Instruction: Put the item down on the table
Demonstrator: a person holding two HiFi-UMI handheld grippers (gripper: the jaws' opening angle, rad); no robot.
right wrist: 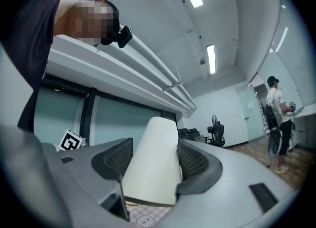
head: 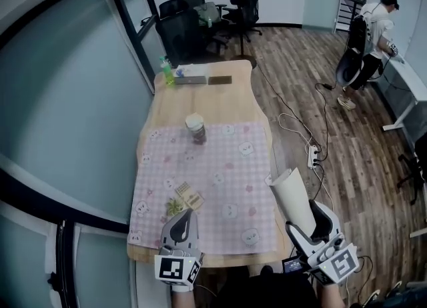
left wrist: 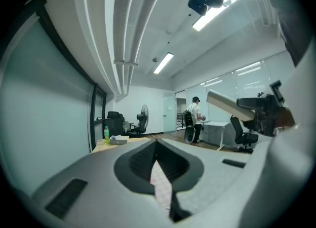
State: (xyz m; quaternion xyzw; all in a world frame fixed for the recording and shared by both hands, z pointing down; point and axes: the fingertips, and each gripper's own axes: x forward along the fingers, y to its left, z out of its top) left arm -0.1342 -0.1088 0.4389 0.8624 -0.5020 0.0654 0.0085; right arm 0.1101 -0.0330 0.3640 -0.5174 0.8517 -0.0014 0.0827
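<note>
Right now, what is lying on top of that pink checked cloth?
A cup stands near its far edge; small packets lie near the front. The left gripper covers the cloth just before them, hiding anything there.

Free room: pink checked cloth [head: 227,167] on wooden table [head: 227,103], bare mid-frame and lower right. Obstacles: white-lidded brown jar [head: 195,129] upper centre; small packets [head: 185,197], possibly snacks, lower left.

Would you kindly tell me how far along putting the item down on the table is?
Done: nothing; the white paper roll is off the table. In hand: the right gripper is shut on it, near the table's right edge. The left gripper is shut, empty. Left: lowering and releasing.
</note>
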